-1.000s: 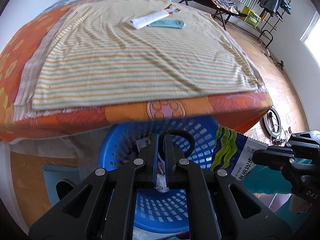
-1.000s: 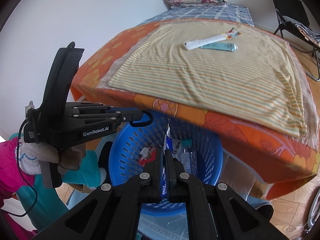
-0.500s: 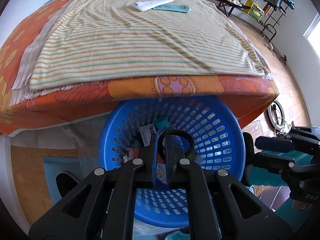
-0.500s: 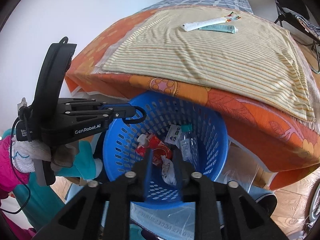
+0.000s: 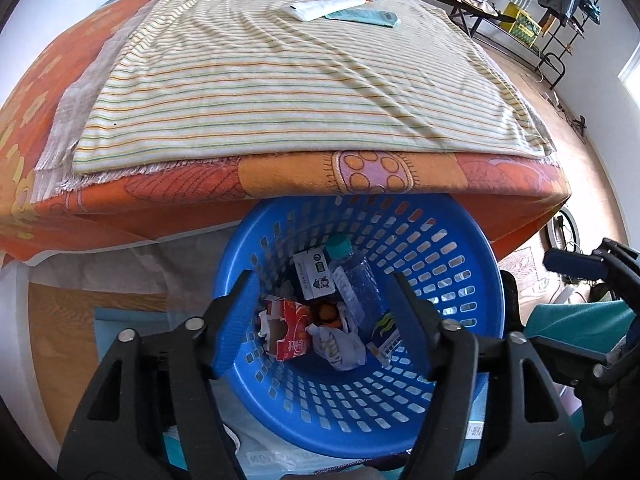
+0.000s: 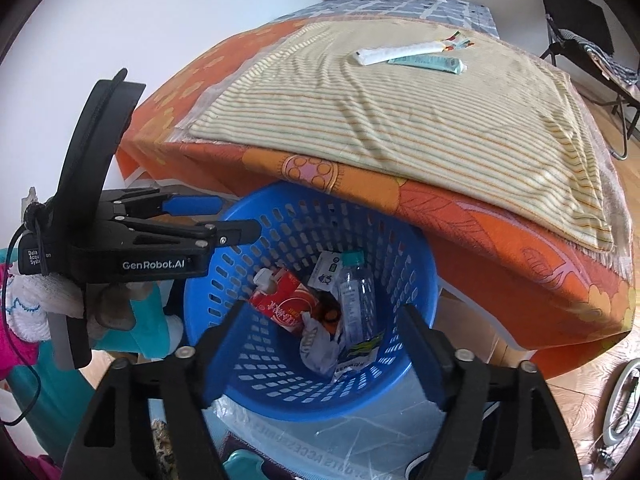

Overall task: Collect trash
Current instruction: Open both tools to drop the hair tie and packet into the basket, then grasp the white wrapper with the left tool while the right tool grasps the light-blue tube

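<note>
A blue plastic basket (image 5: 400,412) (image 6: 280,248) stands on the floor against the bed's edge. In it lie a red carton (image 5: 290,330) (image 6: 286,300), a clear bottle (image 5: 356,280) (image 6: 354,296), a white box (image 5: 312,276), a crumpled wrapper (image 5: 340,344) (image 6: 318,346) and a blue-green packet (image 5: 384,332) (image 6: 360,354). My left gripper (image 5: 320,284) (image 6: 236,216) hangs over the basket, jaws opening, nothing between them. My right gripper (image 6: 320,310) (image 5: 572,260) is over it too, jaws opening and empty. A white tube (image 5: 332,4) (image 6: 400,54) and a teal tube (image 5: 364,18) (image 6: 428,63) lie far back on the bed.
The bed carries a striped cloth (image 5: 280,92) over an orange cover (image 5: 160,196) that overhangs the basket's far rim. Clear plastic sheeting (image 6: 320,440) lies under the basket. A folding chair (image 6: 580,28) and a clothes rack (image 5: 560,0) stand beyond the bed.
Both grippers went from shut to wide open. The blue-green packet left the right jaws and now lies in the basket. The small black loop at the left jaws is gone.
</note>
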{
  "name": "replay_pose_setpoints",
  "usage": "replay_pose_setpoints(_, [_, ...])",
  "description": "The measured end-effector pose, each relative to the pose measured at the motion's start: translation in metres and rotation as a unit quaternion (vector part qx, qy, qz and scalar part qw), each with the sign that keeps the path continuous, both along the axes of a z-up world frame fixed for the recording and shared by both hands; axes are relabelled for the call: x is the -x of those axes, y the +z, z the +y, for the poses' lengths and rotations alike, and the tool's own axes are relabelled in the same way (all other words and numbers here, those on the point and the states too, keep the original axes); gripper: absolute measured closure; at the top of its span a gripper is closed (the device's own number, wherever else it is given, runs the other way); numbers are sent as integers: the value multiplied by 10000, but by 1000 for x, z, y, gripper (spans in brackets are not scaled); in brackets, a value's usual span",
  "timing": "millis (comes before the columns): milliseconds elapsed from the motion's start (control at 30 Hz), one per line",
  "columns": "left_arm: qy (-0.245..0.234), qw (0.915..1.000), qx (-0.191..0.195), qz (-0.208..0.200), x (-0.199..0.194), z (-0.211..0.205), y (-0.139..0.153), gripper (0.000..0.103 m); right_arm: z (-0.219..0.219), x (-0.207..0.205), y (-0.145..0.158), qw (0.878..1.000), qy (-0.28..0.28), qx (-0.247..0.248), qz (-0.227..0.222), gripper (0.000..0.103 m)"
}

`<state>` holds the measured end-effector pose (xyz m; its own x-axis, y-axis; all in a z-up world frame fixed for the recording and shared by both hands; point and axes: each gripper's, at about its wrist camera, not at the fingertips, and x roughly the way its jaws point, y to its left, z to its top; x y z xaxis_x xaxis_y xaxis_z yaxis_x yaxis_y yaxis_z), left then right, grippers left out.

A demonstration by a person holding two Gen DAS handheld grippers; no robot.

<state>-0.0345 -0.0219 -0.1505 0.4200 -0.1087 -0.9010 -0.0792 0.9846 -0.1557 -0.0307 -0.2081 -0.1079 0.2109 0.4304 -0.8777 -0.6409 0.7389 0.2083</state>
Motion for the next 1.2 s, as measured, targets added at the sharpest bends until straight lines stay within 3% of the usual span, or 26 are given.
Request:
replay_pose_setpoints(333, [49, 10000, -26, -28, -2, 3, 4, 33, 3, -4, 7, 9995, -65, 149, -277, 15])
replay_pose_setpoints(667, [-74, 9999, -51, -141, -20, 5, 20, 33, -8, -28, 27, 9976, -447, -24, -528, 12])
replay_pose_setpoints(900, [-20, 9994, 60, -332, -47, 15, 42, 33, -15, -54, 40, 9947, -744, -188, -681, 12])
replay_pose_setpoints(1067, [-217, 9983, -84, -528, -75, 16, 58, 33, -20, -74, 43, 9928, -902, -296, -736, 12])
replay_pose_setpoints(1200, [-283, 9980, 32, -568, -103, 22, 65, 33, -24, -94, 44, 9911, -1076, -392, -684, 12])
